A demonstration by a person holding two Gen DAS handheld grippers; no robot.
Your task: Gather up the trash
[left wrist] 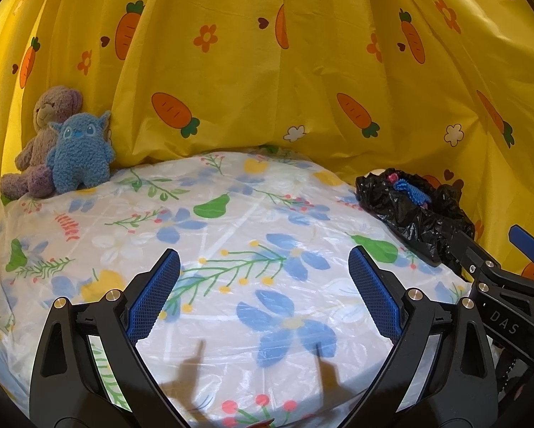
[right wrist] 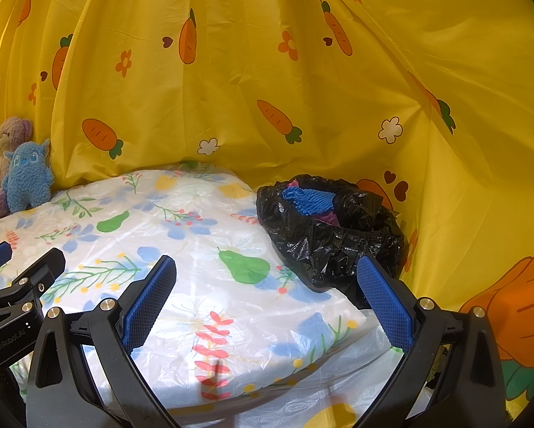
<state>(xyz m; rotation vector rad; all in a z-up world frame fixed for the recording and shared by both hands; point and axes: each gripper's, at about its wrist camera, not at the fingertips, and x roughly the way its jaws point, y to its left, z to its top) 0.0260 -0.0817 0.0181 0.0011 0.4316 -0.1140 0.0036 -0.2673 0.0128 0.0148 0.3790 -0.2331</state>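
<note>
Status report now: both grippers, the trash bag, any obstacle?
Left gripper open, empty. Right gripper open, empty. Black trash bag at table's far right, blue and pink trash inside. Nothing blocks it.

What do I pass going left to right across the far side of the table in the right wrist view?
Purple-grey teddy bear → blue plush monster → bare stretch of the floral tablecloth → black trash bag holding a blue mesh piece, with the yellow carrot curtain beyond.
</note>
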